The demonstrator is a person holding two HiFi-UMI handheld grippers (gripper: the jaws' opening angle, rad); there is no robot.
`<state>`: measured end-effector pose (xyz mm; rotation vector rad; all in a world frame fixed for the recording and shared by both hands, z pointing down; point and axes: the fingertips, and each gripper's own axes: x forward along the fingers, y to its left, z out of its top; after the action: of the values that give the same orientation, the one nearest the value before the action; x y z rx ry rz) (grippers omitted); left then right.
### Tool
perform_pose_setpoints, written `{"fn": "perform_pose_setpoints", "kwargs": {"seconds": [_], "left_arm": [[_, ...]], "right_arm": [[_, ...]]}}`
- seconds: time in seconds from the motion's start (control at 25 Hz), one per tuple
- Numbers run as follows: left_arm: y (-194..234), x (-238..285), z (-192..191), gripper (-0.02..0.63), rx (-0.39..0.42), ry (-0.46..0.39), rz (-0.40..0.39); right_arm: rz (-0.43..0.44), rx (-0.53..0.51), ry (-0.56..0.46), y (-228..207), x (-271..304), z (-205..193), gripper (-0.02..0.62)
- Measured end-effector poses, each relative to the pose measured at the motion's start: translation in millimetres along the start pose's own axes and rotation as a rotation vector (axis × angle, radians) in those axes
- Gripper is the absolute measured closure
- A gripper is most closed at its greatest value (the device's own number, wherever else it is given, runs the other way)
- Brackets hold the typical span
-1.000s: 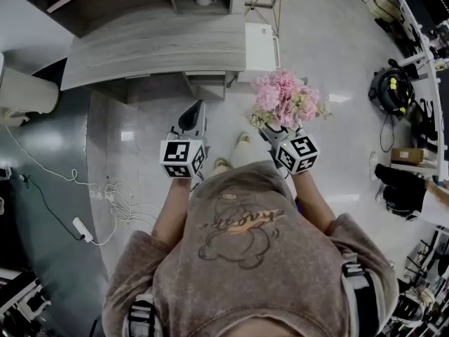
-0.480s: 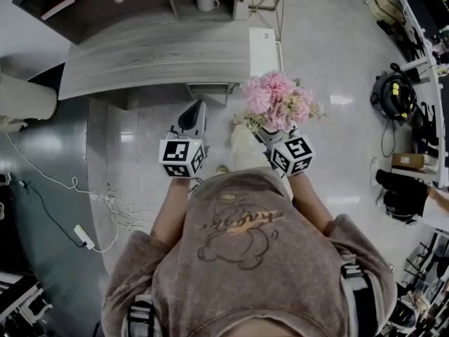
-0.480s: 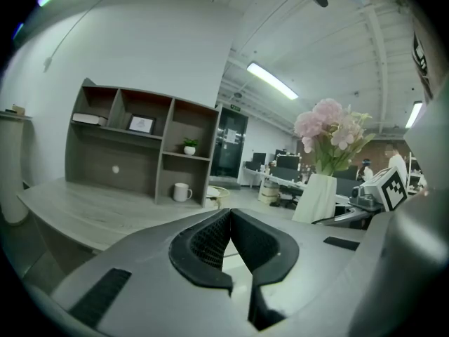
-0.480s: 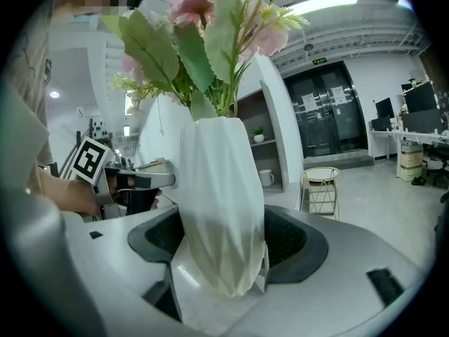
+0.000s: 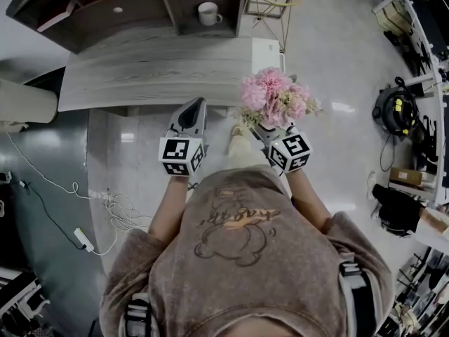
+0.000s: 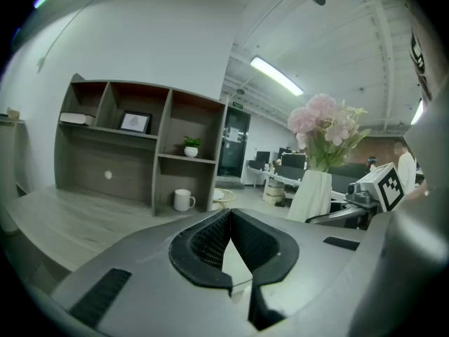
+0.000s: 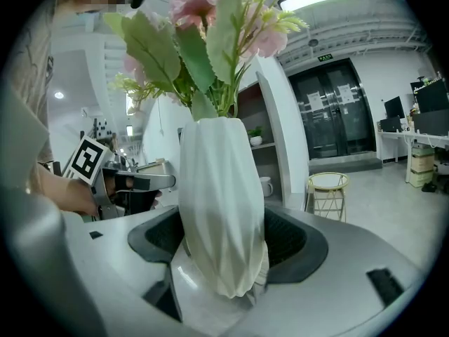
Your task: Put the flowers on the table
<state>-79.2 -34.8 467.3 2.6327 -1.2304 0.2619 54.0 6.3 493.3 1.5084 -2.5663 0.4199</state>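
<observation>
Carrying the vase of flowers upright in the air by the table's near edge, your right gripper clamps its lower body; your left gripper is closed on nothing. The top-heavy blooms could tip the smooth vase in the jaws, or its base could clip the edge.

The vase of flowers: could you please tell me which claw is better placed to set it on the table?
Right. The right claw is shut on the vase and holds it upright near the table's end; the left claw is shut, empty, and would have to take the vase over.
</observation>
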Motion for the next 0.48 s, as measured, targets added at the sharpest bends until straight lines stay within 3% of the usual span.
{"fn": "perform_pose_setpoints", "kwargs": {"seconds": [0.48], "left_arm": [[24.6, 81.9, 38.3, 0.588, -0.012, 0.01, 0.075]], "right_arm": [[0.098, -0.028, -0.016, -75.6, 63.1, 53.9, 0.253]]}}
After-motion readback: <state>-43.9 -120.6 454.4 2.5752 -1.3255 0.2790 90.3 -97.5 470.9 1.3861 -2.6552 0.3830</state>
